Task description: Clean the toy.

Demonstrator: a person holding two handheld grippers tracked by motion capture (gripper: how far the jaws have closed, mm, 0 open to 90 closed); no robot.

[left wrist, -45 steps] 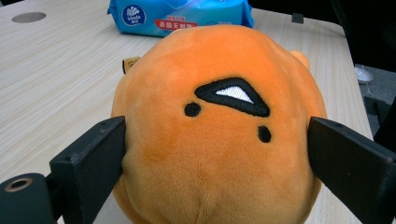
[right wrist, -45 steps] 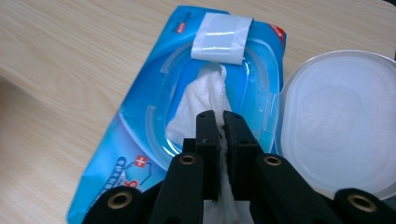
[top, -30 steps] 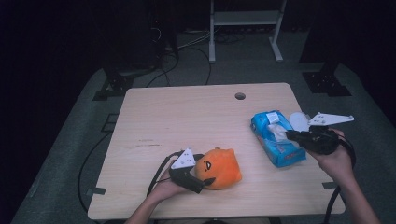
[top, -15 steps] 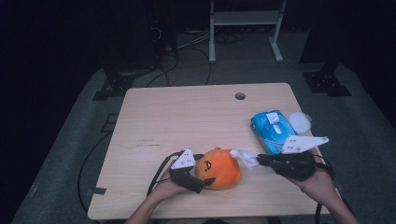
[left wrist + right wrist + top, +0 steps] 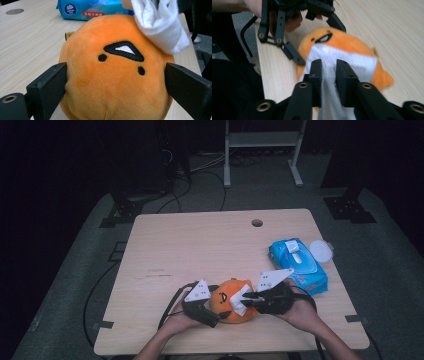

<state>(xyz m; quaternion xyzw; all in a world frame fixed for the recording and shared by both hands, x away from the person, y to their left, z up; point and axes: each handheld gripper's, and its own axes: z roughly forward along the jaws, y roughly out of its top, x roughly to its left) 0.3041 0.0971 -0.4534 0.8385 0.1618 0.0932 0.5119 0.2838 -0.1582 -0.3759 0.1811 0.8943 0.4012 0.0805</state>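
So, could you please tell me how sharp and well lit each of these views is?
High view: dim, the room black around the lit table, fairly soft. Left gripper view: bright and crisp on the plush, the wipe slightly soft. Right gripper view: plush and table smeared by motion blur, the right tool itself sharper.

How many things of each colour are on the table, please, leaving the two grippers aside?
Orange: 1, the plush toy.
Blue: 1, the wipes pack.
White: 2, the wipe lying on the plush toy and the round lid beside the wipes pack.
Total: 4.
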